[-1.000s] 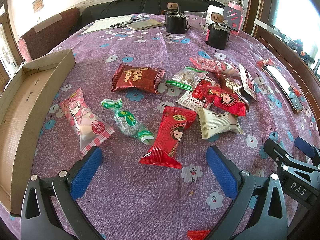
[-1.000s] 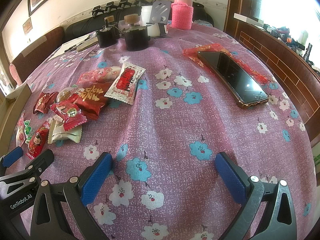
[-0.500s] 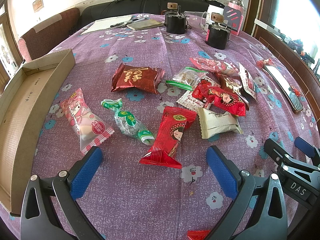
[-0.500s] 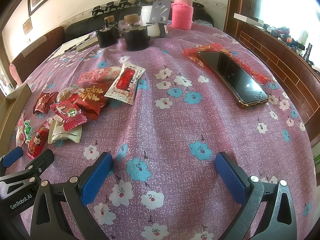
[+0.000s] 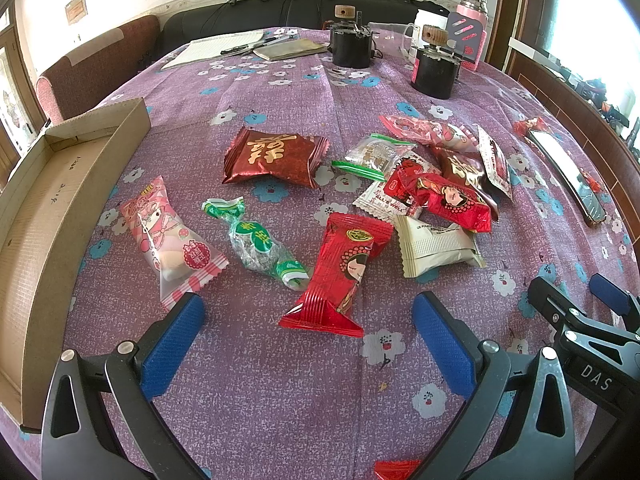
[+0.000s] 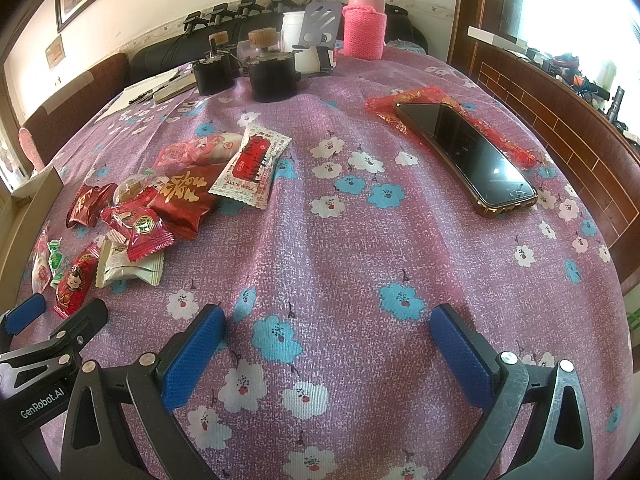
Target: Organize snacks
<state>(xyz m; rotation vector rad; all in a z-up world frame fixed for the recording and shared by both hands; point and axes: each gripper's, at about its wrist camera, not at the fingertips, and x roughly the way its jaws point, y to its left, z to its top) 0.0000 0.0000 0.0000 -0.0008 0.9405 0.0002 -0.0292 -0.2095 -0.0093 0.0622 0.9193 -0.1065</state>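
Working L to R from my left gripper (image 5: 308, 336), jaws wide and empty: cardboard box (image 5: 60, 216) sits well off past the left finger, pink packet (image 5: 172, 236) lies just ahead of that finger's tip, green twist candy (image 5: 260, 244) and red doll packet (image 5: 344, 272) ahead between the fingers, cream packet (image 5: 436, 248) ahead of the right finger w/ the rest piled beyond it. All look light, soft, crinkly, prob slippery film, so I'd pinch across the puffy middle of the red doll packet, not the flat crimped ends, w/ gentle squeeze. Right gripper (image 6: 324, 344) also wide, nothing between its fingers but tablecloth (image 6: 340, 240); pile sits well off past its left finger.
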